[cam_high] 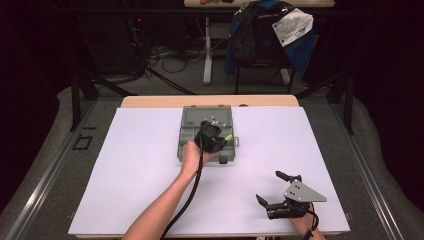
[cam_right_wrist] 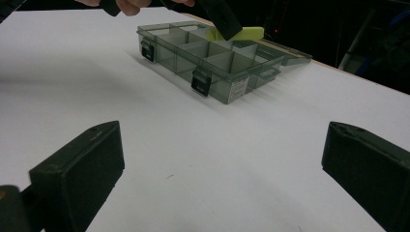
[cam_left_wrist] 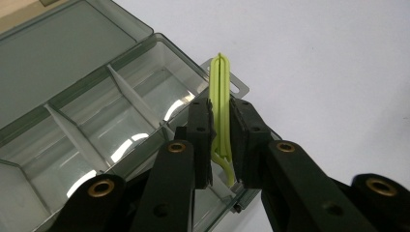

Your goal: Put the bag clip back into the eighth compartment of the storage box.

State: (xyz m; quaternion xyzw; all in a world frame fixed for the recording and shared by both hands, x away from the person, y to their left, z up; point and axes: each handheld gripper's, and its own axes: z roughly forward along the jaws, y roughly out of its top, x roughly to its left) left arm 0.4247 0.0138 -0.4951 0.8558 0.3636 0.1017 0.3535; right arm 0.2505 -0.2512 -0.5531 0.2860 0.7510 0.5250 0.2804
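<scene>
The high view looks forward and down from above the person's side, taking in the whole white table [cam_high: 150, 165] and the floor beyond. The left gripper view sits close above the compartment box [cam_left_wrist: 87, 121], looking along its jaws onto the box's right end. The right gripper view sits low near the table's near right corner, facing far-left across the surface. All three views share the compartment box [cam_right_wrist: 212, 58] [cam_high: 192, 135].

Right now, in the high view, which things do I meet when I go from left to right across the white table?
Bare white table surface → left gripper, shut on a yellow-green clip, above the open grey compartment box → right gripper, jaws open, near the right front corner.
</scene>
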